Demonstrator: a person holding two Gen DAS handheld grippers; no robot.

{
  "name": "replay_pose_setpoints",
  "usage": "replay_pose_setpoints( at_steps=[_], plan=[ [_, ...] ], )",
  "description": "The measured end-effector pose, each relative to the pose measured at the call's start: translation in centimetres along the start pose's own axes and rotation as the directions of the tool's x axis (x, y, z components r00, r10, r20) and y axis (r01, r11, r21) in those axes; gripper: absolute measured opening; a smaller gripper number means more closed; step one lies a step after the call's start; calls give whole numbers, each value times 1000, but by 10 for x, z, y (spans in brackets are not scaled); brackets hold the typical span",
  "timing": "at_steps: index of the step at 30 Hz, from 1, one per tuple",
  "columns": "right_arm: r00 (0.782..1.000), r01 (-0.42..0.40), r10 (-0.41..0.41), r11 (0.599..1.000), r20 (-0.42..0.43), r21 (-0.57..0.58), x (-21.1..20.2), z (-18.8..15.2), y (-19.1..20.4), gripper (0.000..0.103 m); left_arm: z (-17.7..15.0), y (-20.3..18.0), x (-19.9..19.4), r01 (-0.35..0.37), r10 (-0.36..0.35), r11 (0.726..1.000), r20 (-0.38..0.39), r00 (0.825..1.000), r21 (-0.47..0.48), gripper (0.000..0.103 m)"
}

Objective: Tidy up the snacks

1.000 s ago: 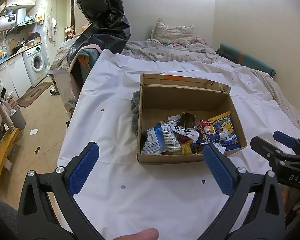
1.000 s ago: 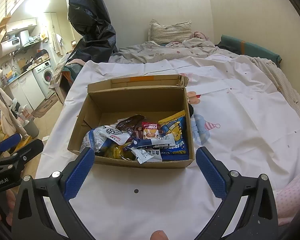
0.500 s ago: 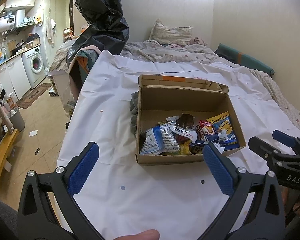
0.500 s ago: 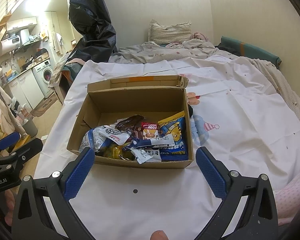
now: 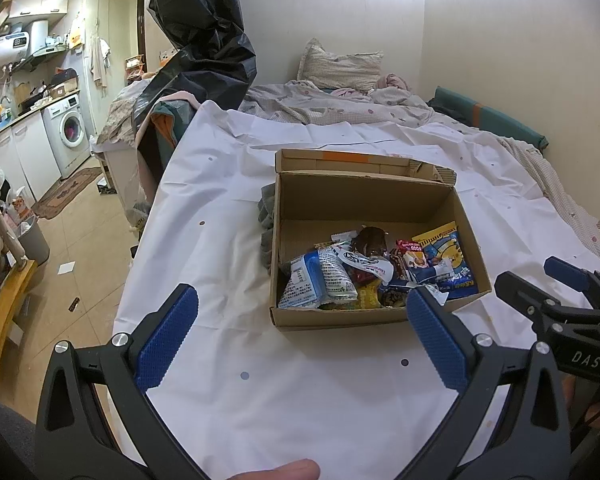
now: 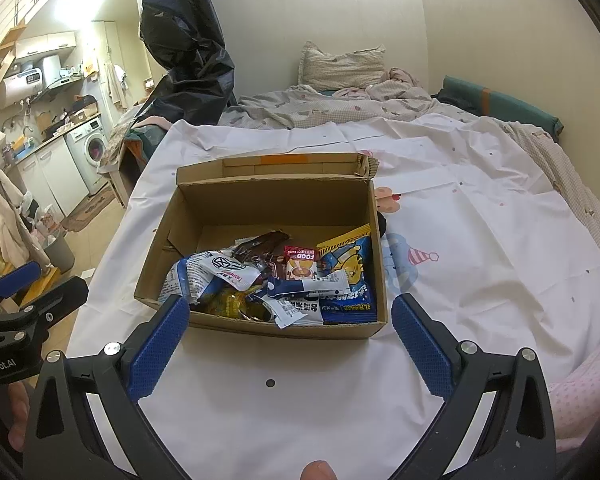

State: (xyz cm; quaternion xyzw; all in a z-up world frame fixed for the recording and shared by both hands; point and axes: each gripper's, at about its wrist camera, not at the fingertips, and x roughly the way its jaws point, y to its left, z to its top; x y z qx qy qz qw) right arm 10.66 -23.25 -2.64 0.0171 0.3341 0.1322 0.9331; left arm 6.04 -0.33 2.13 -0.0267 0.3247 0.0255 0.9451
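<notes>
My left gripper [image 5: 300, 330] and right gripper [image 6: 290, 338] hover spread and empty just short of the open brown cardboard box [image 6: 260, 200] on the white dotted sheet [image 6: 480, 280]. The mixed foil snack packets [image 6: 276, 280] lie heaped in its near half. Whether sorting is ahead or done, I cannot tell.

Bare white sheet [image 6: 320, 392] lies before the open-topped cardboard box [image 6: 260, 326], whose walls ring the snacks [image 6: 284, 280].

Lower snack packets [image 6: 236, 304] buried, unreadable
</notes>
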Motion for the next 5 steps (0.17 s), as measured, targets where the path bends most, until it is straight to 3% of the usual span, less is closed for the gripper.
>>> replay_pose_setpoints(
  at_steps=[5],
  plan=[
    [1000, -1, 1, 1000, 2, -2, 0, 0, -1, 103, -2, 1, 1, 15, -15, 1000, -1, 1000, -2, 103]
  ],
)
